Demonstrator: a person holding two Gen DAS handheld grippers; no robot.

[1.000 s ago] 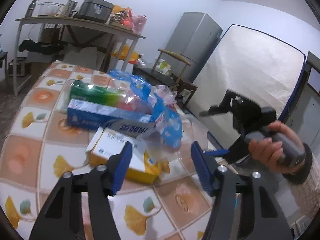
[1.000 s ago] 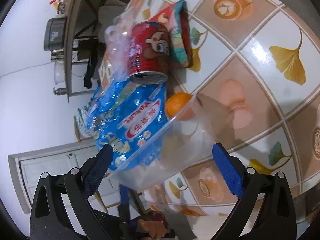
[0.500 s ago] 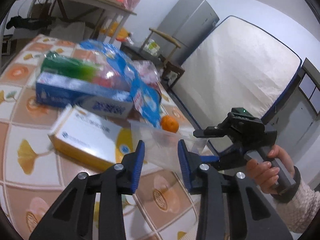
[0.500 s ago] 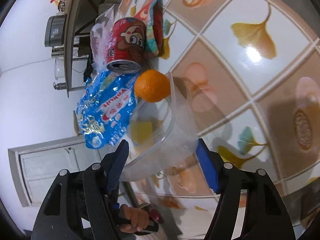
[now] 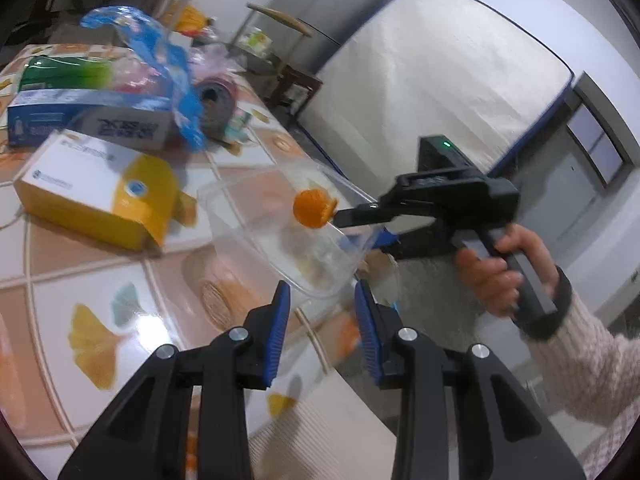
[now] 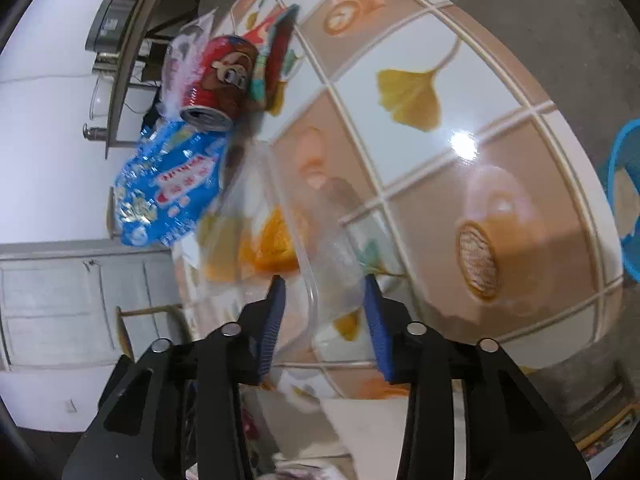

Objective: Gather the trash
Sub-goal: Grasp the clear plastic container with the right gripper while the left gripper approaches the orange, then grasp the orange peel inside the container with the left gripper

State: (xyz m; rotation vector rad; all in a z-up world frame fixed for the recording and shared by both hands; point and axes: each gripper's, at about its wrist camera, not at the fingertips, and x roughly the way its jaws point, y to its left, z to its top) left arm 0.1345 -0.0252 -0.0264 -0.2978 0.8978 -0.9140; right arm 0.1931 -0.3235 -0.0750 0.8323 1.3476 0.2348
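Observation:
A clear plastic container point(image 5: 276, 236) sits tilted over the tiled table point(image 5: 100, 280). An orange point(image 5: 314, 208) shows inside its outline; I cannot tell whether it lies in the container or behind it. My left gripper point(image 5: 322, 306) is shut on the container's near corner. My right gripper point(image 5: 362, 226) comes in from the right with a hand point(image 5: 496, 276) on its grip. In the right wrist view, the right gripper point(image 6: 323, 292) has its jaws closing around the container's rim point(image 6: 310, 280). A gap still shows at the left pad. The orange point(image 6: 276, 244) is blurred behind the clear wall.
A yellow and white box point(image 5: 92, 184), a blue box point(image 5: 88, 116) and a blue wrapper point(image 6: 168, 188) lie further back on the table. A red can point(image 6: 218, 80) lies on its side there too. A mattress point(image 5: 420, 80) leans beyond the table edge. A blue basket point(image 6: 628, 200) stands on the floor.
Both grippers have narrowed from wide open and moved in on the clear container. The left one now grips its corner. The container has tilted, and the orange now appears closer, behind its wall.

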